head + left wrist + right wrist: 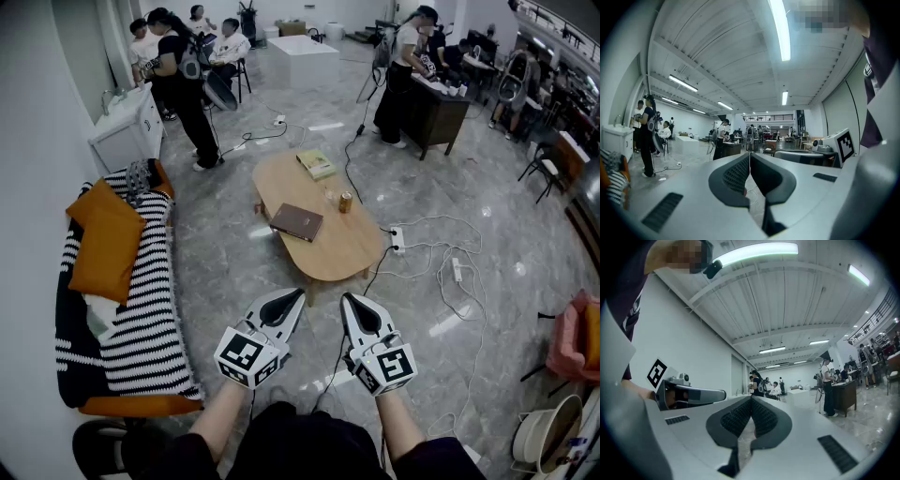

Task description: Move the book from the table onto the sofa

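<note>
A dark brown book lies flat on the oval wooden table, near its left edge. The sofa with a black-and-white striped cover stands at the left. Both grippers are held close to my body, well short of the table. My left gripper is shut with nothing in it, and my right gripper is shut and empty too. In the left gripper view the left gripper points level across the room, jaws together. The right gripper shows its jaws together in the right gripper view.
A second, yellowish book and a drink can also sit on the table. An orange cushion lies on the sofa. Cables and a power strip trail over the floor right of the table. Several people stand and sit at the far desks.
</note>
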`<state>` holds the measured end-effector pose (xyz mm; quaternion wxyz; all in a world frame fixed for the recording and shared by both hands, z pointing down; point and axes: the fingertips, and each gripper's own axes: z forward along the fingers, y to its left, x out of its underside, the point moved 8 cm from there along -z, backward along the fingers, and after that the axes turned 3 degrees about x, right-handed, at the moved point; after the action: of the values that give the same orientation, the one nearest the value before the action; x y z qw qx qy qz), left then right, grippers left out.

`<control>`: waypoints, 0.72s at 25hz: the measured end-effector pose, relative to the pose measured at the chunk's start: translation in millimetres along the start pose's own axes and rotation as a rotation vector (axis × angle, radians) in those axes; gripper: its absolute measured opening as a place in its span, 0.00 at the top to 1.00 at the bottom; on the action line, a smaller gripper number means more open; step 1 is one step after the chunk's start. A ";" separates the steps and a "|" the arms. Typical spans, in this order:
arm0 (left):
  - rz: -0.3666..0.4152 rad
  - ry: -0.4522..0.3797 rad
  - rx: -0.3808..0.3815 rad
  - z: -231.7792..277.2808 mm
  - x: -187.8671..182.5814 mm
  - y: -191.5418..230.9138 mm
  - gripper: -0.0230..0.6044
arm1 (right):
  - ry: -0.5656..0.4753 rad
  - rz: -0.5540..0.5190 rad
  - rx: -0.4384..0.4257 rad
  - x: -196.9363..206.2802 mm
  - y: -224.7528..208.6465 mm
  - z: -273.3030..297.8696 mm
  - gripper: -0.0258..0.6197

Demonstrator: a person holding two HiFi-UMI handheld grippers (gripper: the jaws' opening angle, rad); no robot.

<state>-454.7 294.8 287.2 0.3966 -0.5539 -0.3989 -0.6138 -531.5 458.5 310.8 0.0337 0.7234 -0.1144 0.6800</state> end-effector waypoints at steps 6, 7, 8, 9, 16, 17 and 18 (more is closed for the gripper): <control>-0.003 0.006 -0.002 -9.2 3.7 -3.9 0.94 | -0.013 -0.011 0.000 -1.0 11.6 -3.2 0.93; -0.004 0.006 -0.002 -11.0 3.8 -1.3 0.94 | -0.014 -0.016 -0.001 -2.1 15.1 -1.3 0.93; -0.005 0.005 -0.004 -12.3 3.8 1.2 0.94 | -0.013 -0.020 -0.001 -2.7 17.9 0.5 0.93; -0.007 0.005 -0.005 -13.5 4.1 3.2 0.94 | -0.011 -0.023 -0.002 -3.0 20.3 1.8 0.92; -0.005 0.008 -0.017 -27.4 8.9 17.8 0.94 | -0.021 -0.016 0.009 -0.8 35.5 12.2 0.92; 0.000 0.010 -0.019 -30.9 9.2 23.0 0.94 | -0.025 -0.013 0.010 -0.4 38.6 16.8 0.92; 0.003 0.012 -0.020 -34.5 9.5 29.2 0.94 | -0.032 -0.013 0.012 0.0 42.0 22.4 0.92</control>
<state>-440.8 251.5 295.8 0.3943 -0.5548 -0.3894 -0.6206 -518.5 413.1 304.7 0.0319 0.7350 -0.1062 0.6690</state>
